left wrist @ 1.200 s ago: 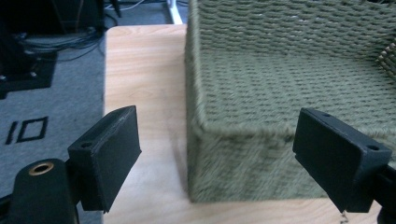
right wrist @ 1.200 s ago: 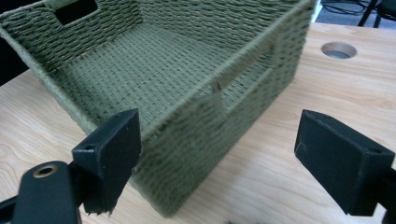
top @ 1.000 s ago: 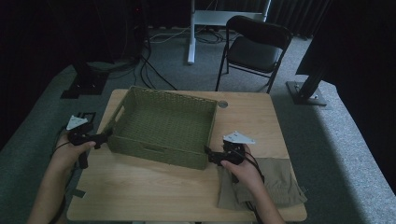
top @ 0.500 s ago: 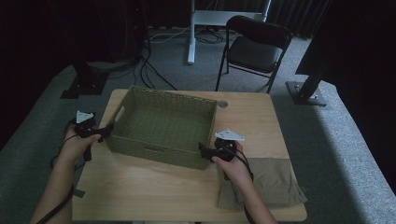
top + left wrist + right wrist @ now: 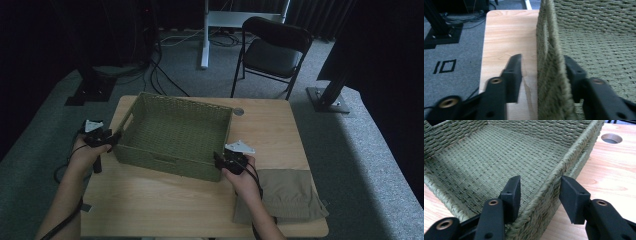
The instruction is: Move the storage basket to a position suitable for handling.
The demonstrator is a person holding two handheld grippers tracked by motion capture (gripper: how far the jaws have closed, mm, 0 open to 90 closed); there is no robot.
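A green woven basket [image 5: 165,162] stands empty on the light wooden table [image 5: 270,135]. My left gripper [image 5: 114,140] straddles the basket's left wall [image 5: 549,75]. In the left gripper view [image 5: 542,58] the inner jaw lies against the weave, while a strip of wood shows between the outer jaw and the wall. My right gripper [image 5: 218,161] sits at the front right corner. There [image 5: 540,180] one jaw is inside the rim [image 5: 574,152] and the other outside, with a gap. Both pairs of jaws have just been closing around the wall.
A folded khaki cloth [image 5: 285,195] lies at the table's front right, under the person's right forearm. A round cable hole [image 5: 238,111] is behind the basket. A black folding chair [image 5: 272,50] and a white desk leg [image 5: 204,35] stand beyond the table.
Both hands have moved in to the basket, the right one leftwards to its corner. Both pairs of jaws have narrowed and now straddle the walls.
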